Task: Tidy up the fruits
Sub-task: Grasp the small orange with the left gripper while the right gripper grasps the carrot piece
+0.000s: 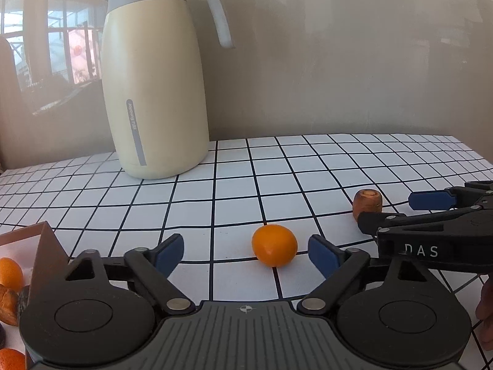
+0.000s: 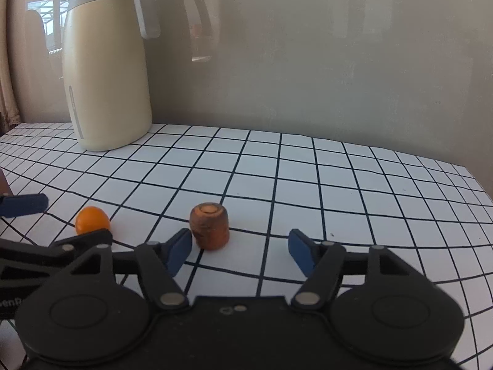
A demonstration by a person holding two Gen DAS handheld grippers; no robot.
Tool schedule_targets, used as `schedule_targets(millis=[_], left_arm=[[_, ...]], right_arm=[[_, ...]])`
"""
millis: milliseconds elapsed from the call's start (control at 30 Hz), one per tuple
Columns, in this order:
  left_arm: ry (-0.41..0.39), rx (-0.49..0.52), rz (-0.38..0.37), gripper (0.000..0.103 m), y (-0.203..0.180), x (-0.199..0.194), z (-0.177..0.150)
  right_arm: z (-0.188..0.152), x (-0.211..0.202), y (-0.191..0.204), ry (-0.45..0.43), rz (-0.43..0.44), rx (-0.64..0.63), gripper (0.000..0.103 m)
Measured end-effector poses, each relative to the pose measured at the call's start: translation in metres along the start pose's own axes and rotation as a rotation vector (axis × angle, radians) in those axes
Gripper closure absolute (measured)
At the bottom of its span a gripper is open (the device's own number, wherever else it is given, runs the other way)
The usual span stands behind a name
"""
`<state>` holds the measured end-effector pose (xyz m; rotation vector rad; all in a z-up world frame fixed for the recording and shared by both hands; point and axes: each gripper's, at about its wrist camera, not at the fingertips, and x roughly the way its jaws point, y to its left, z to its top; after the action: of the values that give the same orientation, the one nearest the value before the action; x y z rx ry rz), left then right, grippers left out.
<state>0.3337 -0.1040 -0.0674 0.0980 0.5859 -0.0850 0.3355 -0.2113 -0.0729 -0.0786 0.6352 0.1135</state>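
A small orange point(image 1: 274, 249) lies on the checked table point(image 1: 234, 185) between the fingers of my left gripper point(image 1: 246, 254), closer to the right pad; the pads do not touch it and the jaws stand open. To its right stands a brown carrot stub point(image 1: 368, 203). In the right wrist view the carrot stub point(image 2: 209, 226) stands upright just beyond the left pad of my right gripper point(image 2: 240, 251), which is open with nothing pressed between its pads. The orange point(image 2: 92, 220) sits left of it, partly behind a black finger of the left gripper.
A cream jug point(image 1: 154, 92) stands at the back left. A brown box point(image 1: 46, 256) at the near left holds oranges point(image 1: 10, 273) and a brownish fruit. The two grippers sit side by side, close together. A hand point(image 1: 486, 314) shows at the right edge.
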Motion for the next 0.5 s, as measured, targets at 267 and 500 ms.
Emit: schedule_targets(millis=[267,500], left_arm=[[0.052,-0.01,-0.03,0.033,-0.002,0.016,0.003],[0.034,0.03,-0.021,0.052,-0.012,0.014,0.004]], right_arm=[[0.004,0.011,-0.001,0.006,0.008,-0.011,0.052],[0.005,0.014,0.001,-0.003,0.013,-0.015,0.059]])
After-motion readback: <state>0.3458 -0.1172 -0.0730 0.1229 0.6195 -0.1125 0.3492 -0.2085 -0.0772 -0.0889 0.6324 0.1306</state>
